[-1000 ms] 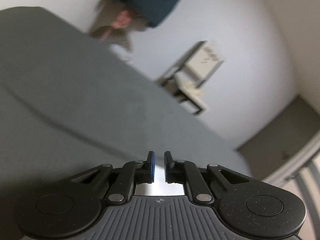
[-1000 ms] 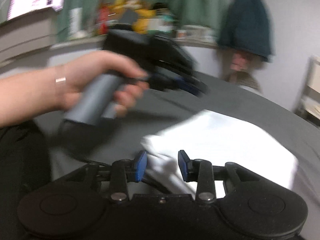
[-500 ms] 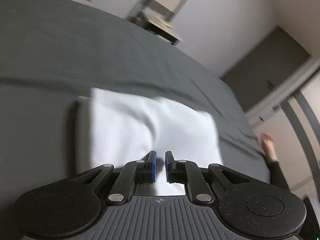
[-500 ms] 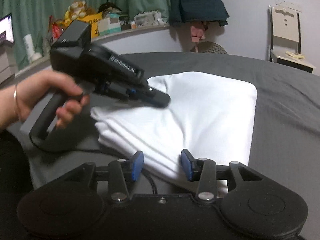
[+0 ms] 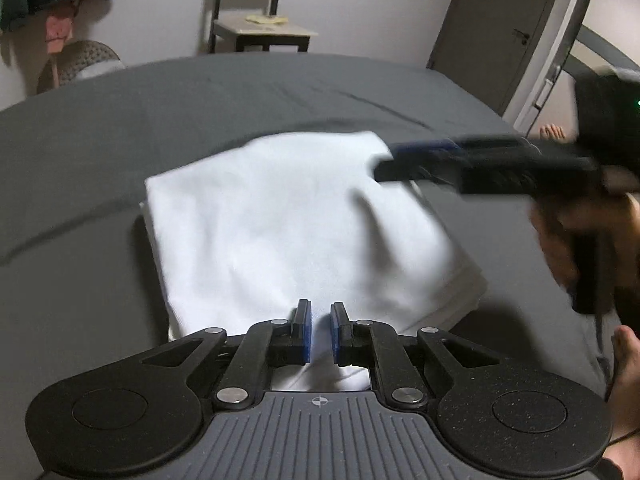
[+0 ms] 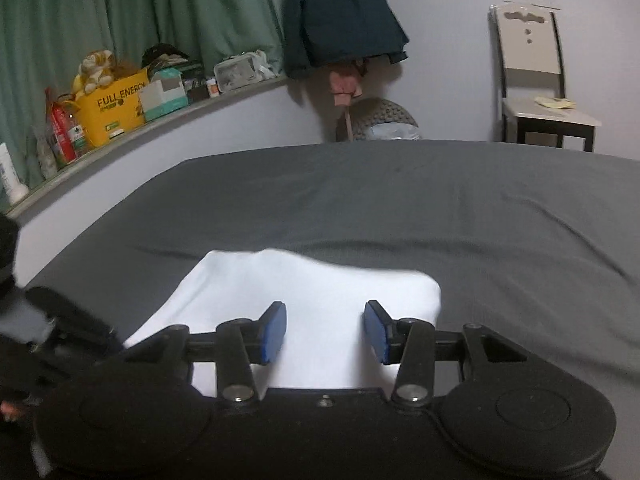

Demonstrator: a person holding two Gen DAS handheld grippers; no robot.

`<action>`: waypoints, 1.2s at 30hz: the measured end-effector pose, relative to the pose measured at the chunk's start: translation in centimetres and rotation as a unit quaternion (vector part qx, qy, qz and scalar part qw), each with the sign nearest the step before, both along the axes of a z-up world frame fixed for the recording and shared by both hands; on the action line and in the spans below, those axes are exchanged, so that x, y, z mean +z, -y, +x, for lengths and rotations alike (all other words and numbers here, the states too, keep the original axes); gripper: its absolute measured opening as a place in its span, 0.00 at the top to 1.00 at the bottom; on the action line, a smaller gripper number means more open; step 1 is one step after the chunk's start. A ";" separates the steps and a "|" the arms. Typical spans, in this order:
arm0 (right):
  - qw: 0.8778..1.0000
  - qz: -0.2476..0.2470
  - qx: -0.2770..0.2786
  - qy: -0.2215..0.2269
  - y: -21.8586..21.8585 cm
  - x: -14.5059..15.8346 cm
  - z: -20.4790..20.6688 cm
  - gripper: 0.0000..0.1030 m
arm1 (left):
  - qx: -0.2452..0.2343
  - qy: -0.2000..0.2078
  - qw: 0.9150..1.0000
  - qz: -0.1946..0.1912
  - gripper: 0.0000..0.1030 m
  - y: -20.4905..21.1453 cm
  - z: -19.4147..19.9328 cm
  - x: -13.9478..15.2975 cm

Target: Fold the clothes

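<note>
I see the shirt [image 5: 296,224] folded into a neat stack on the bed [image 5: 120,128]; probably little is left. My left gripper [image 5: 319,330] is closed and empty, and the right gripper [image 6: 325,330] is opening above the cloth.

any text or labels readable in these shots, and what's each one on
"FULL ENERG", cut off at the end: on the yellow box on the ledge.
Smaller print under it on that box: too small to read.
Red packet, pale boxes and white tube on the ledge: labels too blurred to read.
Left wrist view: no readable text.
</note>
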State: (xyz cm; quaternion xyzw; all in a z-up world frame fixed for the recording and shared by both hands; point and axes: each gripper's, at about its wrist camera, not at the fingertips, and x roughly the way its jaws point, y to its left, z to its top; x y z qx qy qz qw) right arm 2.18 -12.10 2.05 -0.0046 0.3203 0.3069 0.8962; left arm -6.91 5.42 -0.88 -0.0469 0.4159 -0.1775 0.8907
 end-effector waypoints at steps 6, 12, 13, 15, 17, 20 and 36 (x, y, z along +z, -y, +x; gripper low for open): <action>0.998 -0.054 0.017 0.004 -1.8 -1.8 0.9 0.57 | 0.003 -0.014 0.999 -0.044 0.90 -1.6 -0.1 -0.1; 0.999 -0.036 0.024 0.033 -2.8 0.7 -0.2 0.57 | -0.012 -0.002 1.000 -0.012 0.90 -0.3 -0.4 0.1; 0.998 -0.043 0.027 0.036 -3.5 0.8 0.1 0.57 | -0.013 -0.002 1.000 -0.011 0.90 -0.3 -0.4 0.1; 0.996 -0.070 0.027 0.041 -5.1 0.1 0.7 0.57 | -0.015 -0.002 1.000 -0.014 0.90 -0.4 -0.5 0.2; 0.994 -0.103 0.025 0.034 -6.4 -1.5 1.7 0.56 | -0.013 -0.001 1.000 -0.019 0.90 -0.9 -0.8 0.2; 0.990 -0.130 0.031 0.046 -7.5 -3.2 2.2 0.51 | -0.007 -0.004 1.000 -0.028 0.90 -1.4 -1.0 0.3; 0.995 -0.080 0.064 -0.020 -13.2 -2.8 2.5 0.45 | -0.013 -0.007 0.999 -0.034 0.90 -1.3 -0.7 0.0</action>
